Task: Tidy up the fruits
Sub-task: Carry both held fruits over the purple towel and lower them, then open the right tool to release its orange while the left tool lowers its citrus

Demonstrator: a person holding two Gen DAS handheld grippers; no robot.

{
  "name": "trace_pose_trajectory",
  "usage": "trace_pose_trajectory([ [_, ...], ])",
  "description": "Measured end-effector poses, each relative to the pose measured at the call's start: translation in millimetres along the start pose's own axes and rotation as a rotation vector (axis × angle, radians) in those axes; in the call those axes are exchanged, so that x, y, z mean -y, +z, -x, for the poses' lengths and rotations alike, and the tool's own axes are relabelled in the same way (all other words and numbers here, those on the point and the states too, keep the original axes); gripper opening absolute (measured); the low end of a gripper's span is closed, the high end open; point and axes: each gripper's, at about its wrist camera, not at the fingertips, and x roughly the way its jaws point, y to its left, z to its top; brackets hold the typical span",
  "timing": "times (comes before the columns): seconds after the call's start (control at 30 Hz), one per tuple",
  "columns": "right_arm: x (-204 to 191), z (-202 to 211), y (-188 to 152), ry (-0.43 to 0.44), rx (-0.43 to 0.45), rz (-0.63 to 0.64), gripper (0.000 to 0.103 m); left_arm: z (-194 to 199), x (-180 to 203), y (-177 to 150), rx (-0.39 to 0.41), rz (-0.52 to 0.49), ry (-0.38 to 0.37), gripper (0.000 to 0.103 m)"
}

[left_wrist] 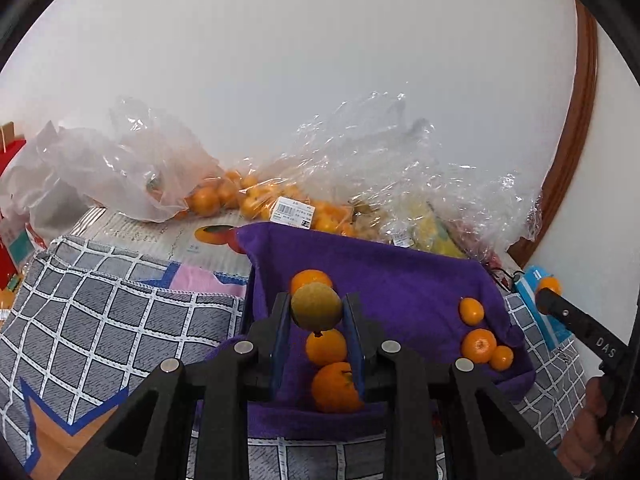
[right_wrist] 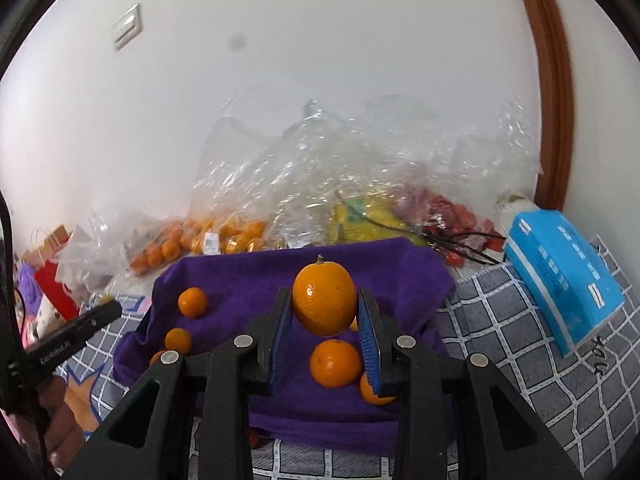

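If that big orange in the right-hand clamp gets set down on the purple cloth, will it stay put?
The orange is round, so it probably rolls if released carelessly. The purple cloth looks soft and sags in the middle, likely slowing it. It may drift toward the oranges already lying below.

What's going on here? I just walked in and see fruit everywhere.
A person is sorting citrus with two tools. The left hand-held gripper is shut on a greenish orange, and the right hand-held gripper is shut on a bright orange, both above the purple cloth. Several small oranges already lie on it. Bagged fruit sits behind.
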Motion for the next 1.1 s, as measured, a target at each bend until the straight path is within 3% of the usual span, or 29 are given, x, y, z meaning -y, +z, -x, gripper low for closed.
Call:
trace_pose_trajectory([
  [0.33, -3, -15, -10, -0.038, -0.034, 0.025, 0.032, -12, -7, -3, -0.027, 0.014, 0.003, 0.025],
  [1.1, -23, -34, -31, -0.002, -0.11, 0.095, 0.032, -22, -13, -4, -0.055, 0.034, 0.01, 0.025],
])
